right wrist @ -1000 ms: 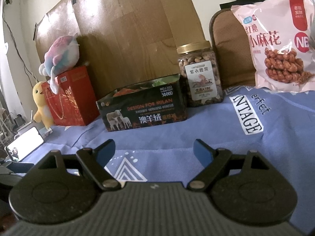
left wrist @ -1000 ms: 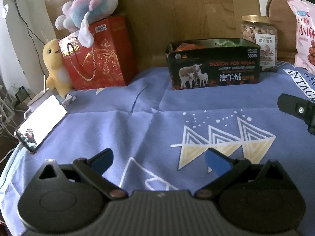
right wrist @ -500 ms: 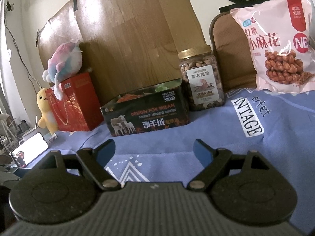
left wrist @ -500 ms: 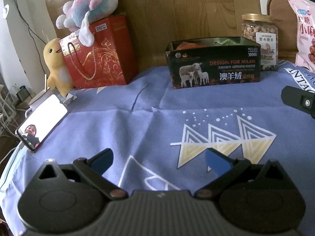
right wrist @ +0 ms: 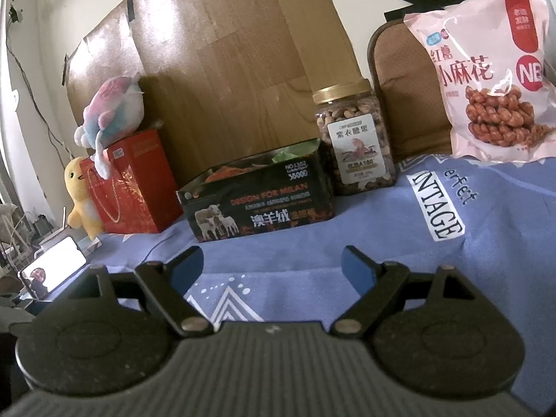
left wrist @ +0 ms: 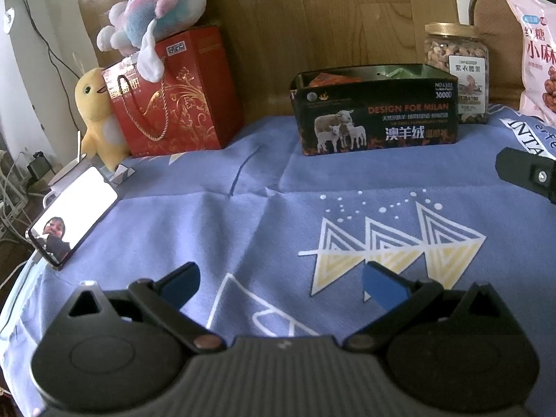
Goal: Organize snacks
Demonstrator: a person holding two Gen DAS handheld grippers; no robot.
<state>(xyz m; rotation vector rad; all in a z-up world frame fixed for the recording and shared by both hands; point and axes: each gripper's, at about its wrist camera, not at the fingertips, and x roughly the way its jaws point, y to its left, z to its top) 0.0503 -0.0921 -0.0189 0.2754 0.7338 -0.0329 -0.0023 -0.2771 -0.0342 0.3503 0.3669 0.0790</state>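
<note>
A dark open box (left wrist: 375, 118) (right wrist: 260, 201) printed with sheep stands at the back of the blue cloth, with orange and green packets inside. To its right stands a clear nut jar (left wrist: 455, 69) (right wrist: 354, 142) with a gold lid. A pink bag of twisted snacks (right wrist: 486, 80) (left wrist: 538, 55) leans upright at the far right. My left gripper (left wrist: 278, 285) hovers open and empty over the cloth's near middle. Also open and empty, my right gripper (right wrist: 272, 264) sits lower right of the box; part of it (left wrist: 524, 173) shows at the left view's right edge.
A red gift bag (left wrist: 170, 100) with a pastel plush (left wrist: 156, 3) on top stands at the back left, beside a yellow plush duck (left wrist: 93, 118). A lit phone (left wrist: 73, 215) is propped at the left edge. A wooden board (right wrist: 226, 69) and a brown cushion (right wrist: 406, 90) back the scene.
The right gripper has moved forward and slightly right, so the box, jar and pink bag look nearer. The left gripper has barely shifted. Both stay open.
</note>
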